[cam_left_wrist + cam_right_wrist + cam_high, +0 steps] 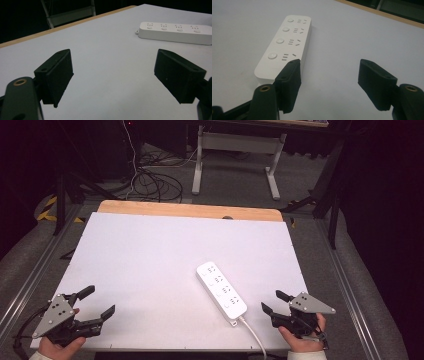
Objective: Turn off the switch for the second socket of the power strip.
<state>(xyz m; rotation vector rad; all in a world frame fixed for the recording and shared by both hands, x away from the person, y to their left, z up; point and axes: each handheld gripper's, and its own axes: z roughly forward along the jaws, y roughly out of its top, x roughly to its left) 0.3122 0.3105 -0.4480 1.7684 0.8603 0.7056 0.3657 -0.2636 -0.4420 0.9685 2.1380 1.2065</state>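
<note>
Work looks unstarted: power strip [221,291] lies untouched on the worktop [150,265], right gripper [273,306] near it, left gripper [97,302] far left, fingers spread empty.

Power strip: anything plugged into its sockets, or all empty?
All empty. The power strip lies flat on the table, its four sockets bare in each view; just its own cord trails off.

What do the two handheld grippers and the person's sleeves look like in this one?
Both the left gripper and the right gripper are black, each with two blocky jaws whose flat pads look finely textured. Each carries a grey three-cornered plate dotted with small holes on top. Brass-coloured ringed holes sit near the jaw bases. A dark cable trails from the left gripper. A pale cuff shows at each wrist.
</note>
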